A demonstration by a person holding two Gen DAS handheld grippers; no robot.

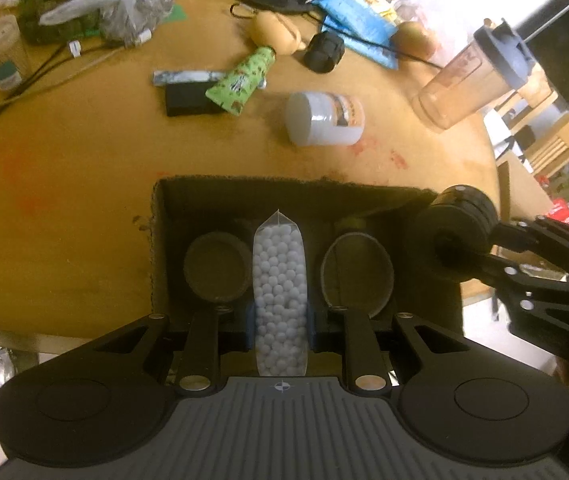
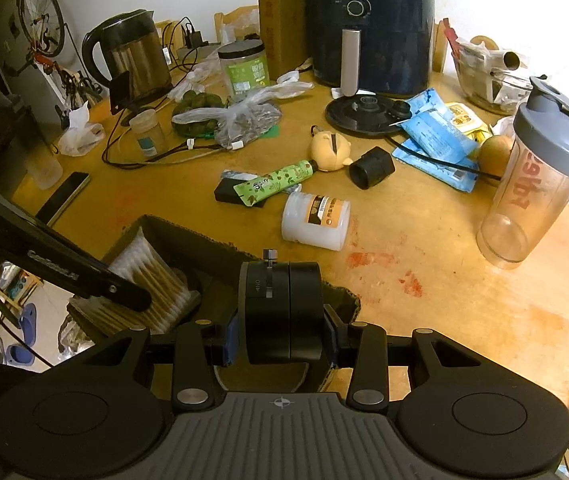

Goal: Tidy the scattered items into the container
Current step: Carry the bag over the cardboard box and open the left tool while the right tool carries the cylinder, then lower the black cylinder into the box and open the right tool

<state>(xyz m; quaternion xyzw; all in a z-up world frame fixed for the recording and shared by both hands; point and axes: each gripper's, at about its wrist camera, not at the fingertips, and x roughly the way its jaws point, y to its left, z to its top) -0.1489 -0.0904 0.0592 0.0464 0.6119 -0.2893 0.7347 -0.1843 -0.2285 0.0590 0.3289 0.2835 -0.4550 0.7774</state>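
Two tools were loaded over the box [image 1: 160,240], presumably for drop-off. Round wooden tabletop [image 1: 84,180] was stained red, with a white jar [image 1: 324,119], green tube [image 1: 244,80] and black cap [image 1: 324,52] not yet collected. Box was open-topped dark cardboard with ragged edges. Right tool [image 2: 282,340] was clamped on a smooth black cylinder [image 2: 282,312] above the box rim. Left tool [image 1: 280,332] was clamped on a clear swab pack [image 1: 280,280] hanging inside.

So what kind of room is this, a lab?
More likely a home dining or kitchen area: an air fryer and electric kettle share a cluttered round wooden table, and a bicycle leans behind.
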